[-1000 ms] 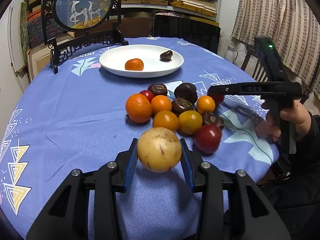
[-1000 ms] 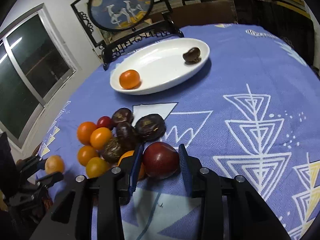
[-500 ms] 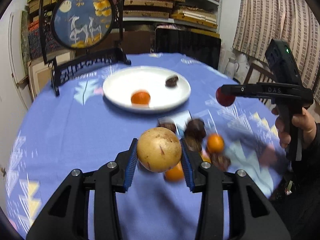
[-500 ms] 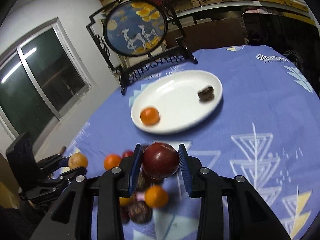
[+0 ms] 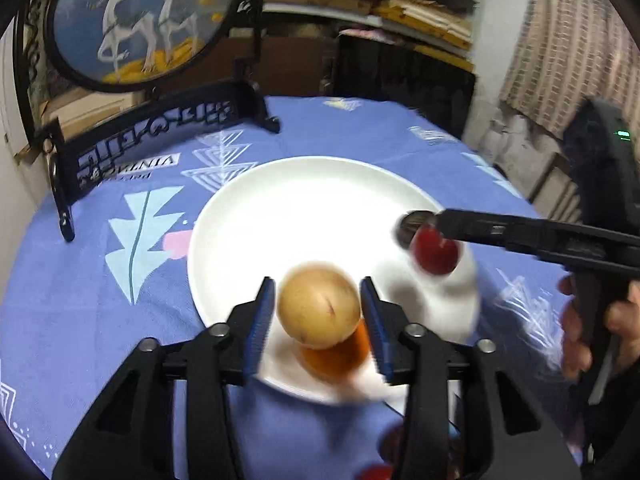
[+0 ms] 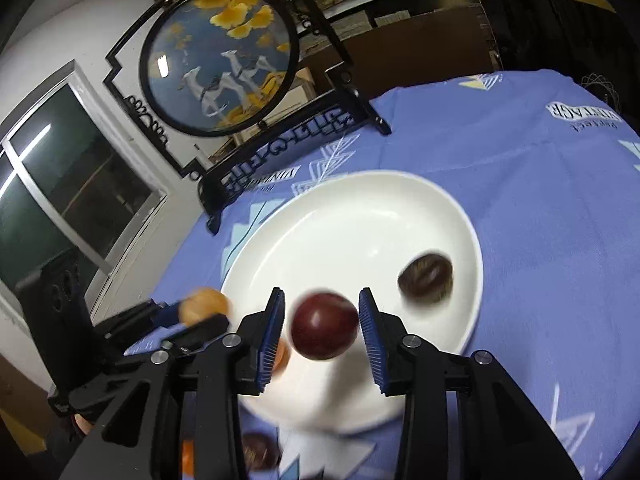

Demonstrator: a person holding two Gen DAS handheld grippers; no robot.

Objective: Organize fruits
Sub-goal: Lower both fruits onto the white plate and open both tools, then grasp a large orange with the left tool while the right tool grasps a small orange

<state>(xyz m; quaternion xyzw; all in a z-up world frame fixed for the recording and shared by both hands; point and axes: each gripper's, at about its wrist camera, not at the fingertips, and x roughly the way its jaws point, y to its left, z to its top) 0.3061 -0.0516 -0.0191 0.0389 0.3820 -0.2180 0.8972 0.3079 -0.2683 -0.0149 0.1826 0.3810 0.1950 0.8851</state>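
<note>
Both your tongs hang over the white plate (image 6: 460, 216), each with a fruit.

Your left tongs (image 5: 319, 316) sit slightly parted around the yellow fruit (image 5: 319, 310), gaps showing at both pads. Your right tongs (image 6: 323, 326) are likewise loosened around the dark red fruit (image 6: 324, 326). An orange fruit (image 5: 340, 356) and a dark brown fruit (image 6: 425, 277) lie on the plate.

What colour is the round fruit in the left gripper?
Pale yellow-tan fruit, clearest in the left wrist view.
</note>
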